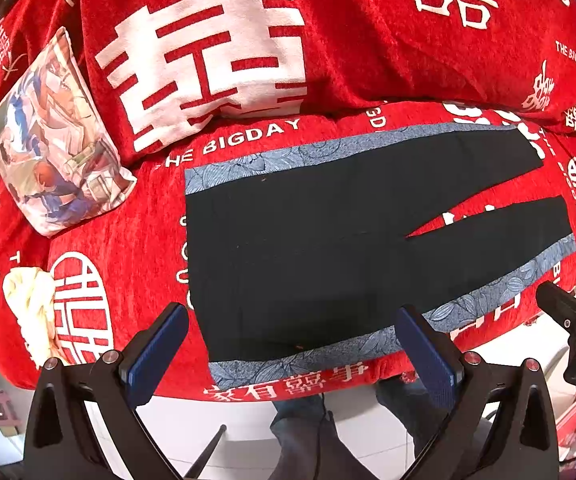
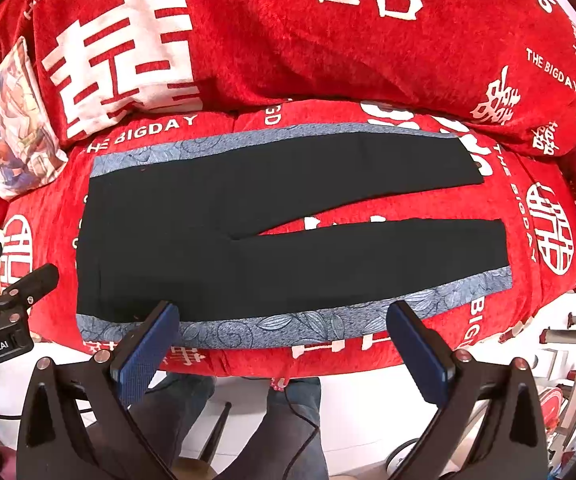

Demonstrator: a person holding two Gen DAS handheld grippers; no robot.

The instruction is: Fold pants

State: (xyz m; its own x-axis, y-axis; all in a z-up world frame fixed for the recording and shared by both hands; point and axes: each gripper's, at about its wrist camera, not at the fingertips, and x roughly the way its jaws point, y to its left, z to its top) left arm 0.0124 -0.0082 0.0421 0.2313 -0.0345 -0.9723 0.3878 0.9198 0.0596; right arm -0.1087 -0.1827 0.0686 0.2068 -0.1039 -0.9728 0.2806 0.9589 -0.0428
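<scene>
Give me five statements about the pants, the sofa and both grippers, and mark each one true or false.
1. The black pants lie flat with both legs spread apart. True.
2. The left gripper is clamped on the waistband. False: it is open and holds nothing.
3. The right gripper is open. True.
4. The pants have yellow side stripes. False: the stripes are blue with a leaf pattern.
5. A printed cushion sits at the sofa's left end. True.

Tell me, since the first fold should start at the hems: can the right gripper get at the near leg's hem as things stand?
Probably yes. The right gripper is open and holds nothing, and the pants lie flat on the red cover. The near hem lies bare, nothing on it or between it and the gripper.
</scene>
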